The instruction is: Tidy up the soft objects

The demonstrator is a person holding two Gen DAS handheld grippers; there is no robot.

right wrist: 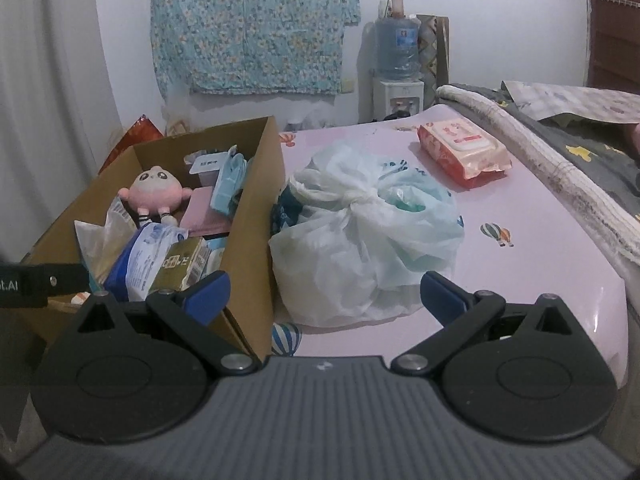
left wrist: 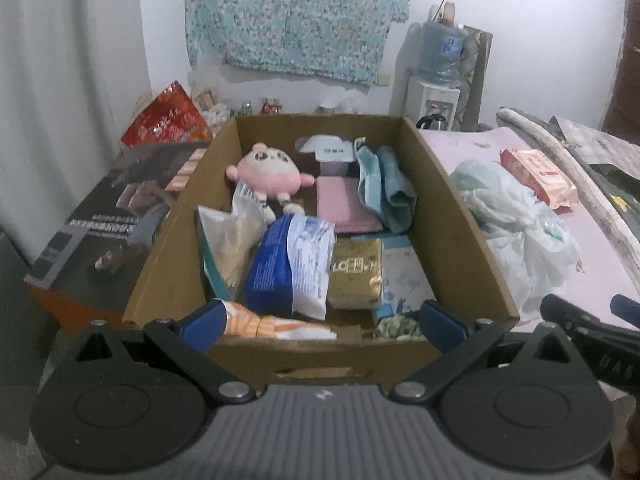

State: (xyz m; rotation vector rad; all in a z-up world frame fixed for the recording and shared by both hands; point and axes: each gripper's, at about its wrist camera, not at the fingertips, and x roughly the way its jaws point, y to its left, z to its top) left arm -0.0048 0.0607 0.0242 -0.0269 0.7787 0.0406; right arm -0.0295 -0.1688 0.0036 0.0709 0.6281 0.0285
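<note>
Through the left wrist camera we look down into the cardboard box point(left wrist: 460, 216), already well filled: a pink plush toy point(left wrist: 266, 172) at the back, a pink folded cloth point(left wrist: 344, 204) and a light blue towel point(left wrist: 386, 184) beside it, and nearer us a blue-and-white soft pack point(left wrist: 288, 268), a gold tissue pack point(left wrist: 354, 274) and a cream pouch point(left wrist: 228, 244). Our left gripper point(left wrist: 320, 320) hovers at the box's near edge with its blue-padded fingers spread wide and nothing between them. To the right of the box, on the pink bed sheet point(left wrist: 600, 280), lie a knotted white plastic bag point(left wrist: 516, 224) and a red wet-wipes pack point(left wrist: 538, 176).

Through the right wrist camera our right gripper point(right wrist: 324, 294) is likewise spread wide and empty. It faces the knotted white plastic bag point(right wrist: 364, 240), which sits just beside the box wall point(right wrist: 256, 216) on the sheet point(right wrist: 540, 272). The wet-wipes pack point(right wrist: 464, 150) lies farther back, apart from the bag.

We judge that most soft items are packed and two remain outside. The bag looks like the next pick for the right gripper. That calls for moving forward and down, closing on the bunched knot or a gathered fold so the thin plastic does not slip, then lifting it over the wall into what space is left. The box is crowded, so the bag may need pressing down.
</note>
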